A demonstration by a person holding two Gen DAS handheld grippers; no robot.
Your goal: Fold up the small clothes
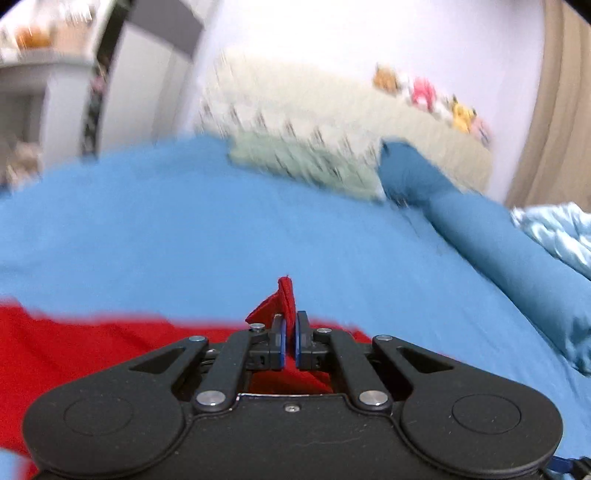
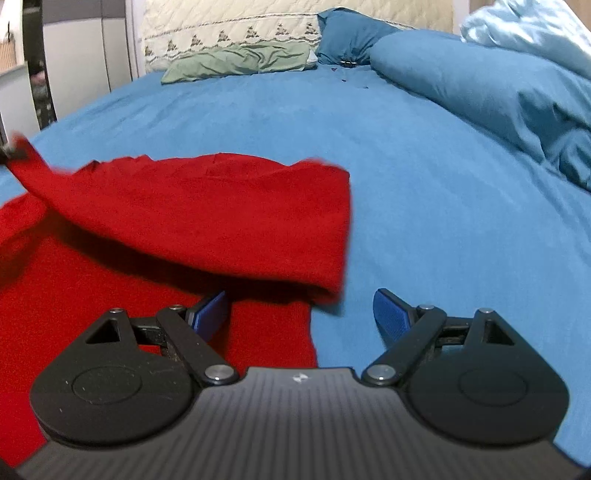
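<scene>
Jaws of the left gripper (image 1: pixel 290 341) pinch a raised corner of the red garment (image 2: pixel 207 206); those of the right gripper (image 2: pixel 300 314) stand spread, holding nothing, over its lower edge. One part of the garment is folded over the rest on the blue bed (image 2: pixel 424 192).

Blurred toys (image 1: pixel 436 96) along headboard (image 1: pixel 332 107)

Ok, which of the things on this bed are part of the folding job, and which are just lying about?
In the job:
red garment
left hand-held gripper, shut on its corner
right hand-held gripper, open

Lying about:
green cloth
blue pillows
pale blue quilt
plush toys
</scene>
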